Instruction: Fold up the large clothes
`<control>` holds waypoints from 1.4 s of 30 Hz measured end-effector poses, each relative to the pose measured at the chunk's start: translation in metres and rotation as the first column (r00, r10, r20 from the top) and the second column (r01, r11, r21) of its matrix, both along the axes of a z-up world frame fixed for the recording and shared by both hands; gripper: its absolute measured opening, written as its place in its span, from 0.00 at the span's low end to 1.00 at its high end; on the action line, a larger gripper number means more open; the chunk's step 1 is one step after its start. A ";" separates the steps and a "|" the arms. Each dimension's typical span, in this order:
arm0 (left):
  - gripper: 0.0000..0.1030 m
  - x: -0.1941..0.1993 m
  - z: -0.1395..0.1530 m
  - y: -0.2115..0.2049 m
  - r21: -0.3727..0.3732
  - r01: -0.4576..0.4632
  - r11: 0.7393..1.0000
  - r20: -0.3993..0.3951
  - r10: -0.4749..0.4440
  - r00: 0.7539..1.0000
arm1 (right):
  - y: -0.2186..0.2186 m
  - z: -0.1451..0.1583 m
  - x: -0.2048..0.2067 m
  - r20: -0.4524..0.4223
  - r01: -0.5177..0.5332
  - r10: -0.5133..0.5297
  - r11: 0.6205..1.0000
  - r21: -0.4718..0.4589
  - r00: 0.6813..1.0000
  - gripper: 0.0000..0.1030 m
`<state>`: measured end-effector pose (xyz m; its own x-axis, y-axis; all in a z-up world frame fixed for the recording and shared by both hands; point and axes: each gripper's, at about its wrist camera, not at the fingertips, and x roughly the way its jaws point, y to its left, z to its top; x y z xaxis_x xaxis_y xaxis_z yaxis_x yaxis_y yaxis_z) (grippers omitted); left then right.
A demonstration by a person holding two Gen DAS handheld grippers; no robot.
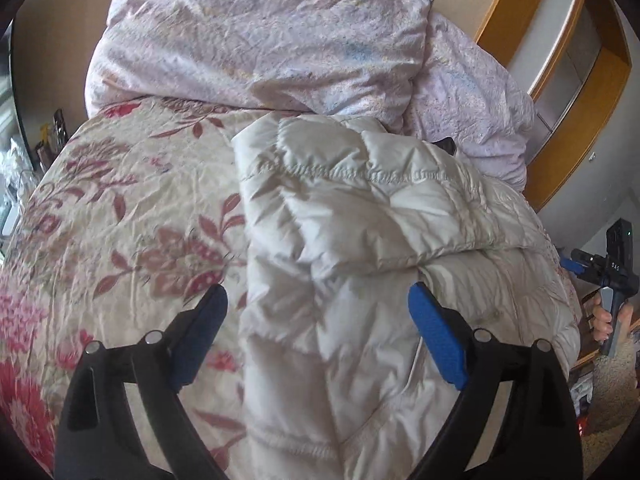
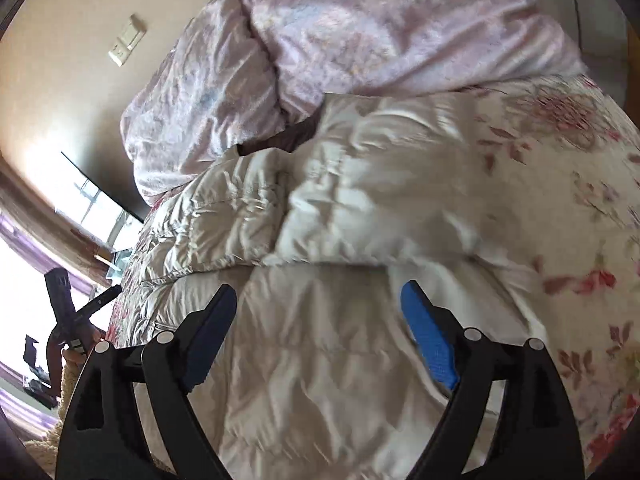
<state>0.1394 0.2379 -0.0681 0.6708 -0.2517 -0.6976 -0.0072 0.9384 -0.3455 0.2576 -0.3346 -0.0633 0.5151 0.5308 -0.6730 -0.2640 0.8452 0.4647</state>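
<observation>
A cream quilted down jacket [image 1: 360, 240] lies partly folded on a floral bedspread [image 1: 120, 208]. It also shows in the right wrist view [image 2: 340, 220], with one puffy layer laid over another. My left gripper [image 1: 318, 300] is open above the jacket's near part, holding nothing. My right gripper [image 2: 318, 298] is open above the jacket's near part, also empty. The right gripper shows in the left wrist view [image 1: 576, 266] past the bed's right edge, held by a hand. The left gripper shows in the right wrist view [image 2: 112, 292] at the bed's left edge.
A pale lilac duvet [image 1: 260, 32] is heaped at the head of the bed, and shows in the right wrist view [image 2: 360, 32]. A wooden shelf unit [image 1: 580, 60] stands at the right. A window [image 2: 100, 208] and a wall switch [image 2: 126, 42] are at the left.
</observation>
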 end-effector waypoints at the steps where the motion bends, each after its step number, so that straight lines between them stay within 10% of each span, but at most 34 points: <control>1: 0.89 -0.008 -0.005 0.007 -0.004 -0.012 1.000 -0.015 0.012 1.000 | -0.015 -0.005 -0.007 -0.014 0.032 -0.032 0.999 -0.016 0.999 0.83; 19: 0.83 -0.099 -0.066 0.027 -0.352 -0.024 0.936 -0.098 -0.011 0.995 | -0.115 -0.075 -0.073 -0.236 0.118 -0.092 0.988 0.100 0.967 0.83; 42: 0.65 -0.139 -0.076 -0.011 -0.442 0.028 0.897 -0.107 -0.083 0.991 | -0.082 -0.092 -0.100 -0.228 -0.055 0.111 0.969 0.242 0.967 0.73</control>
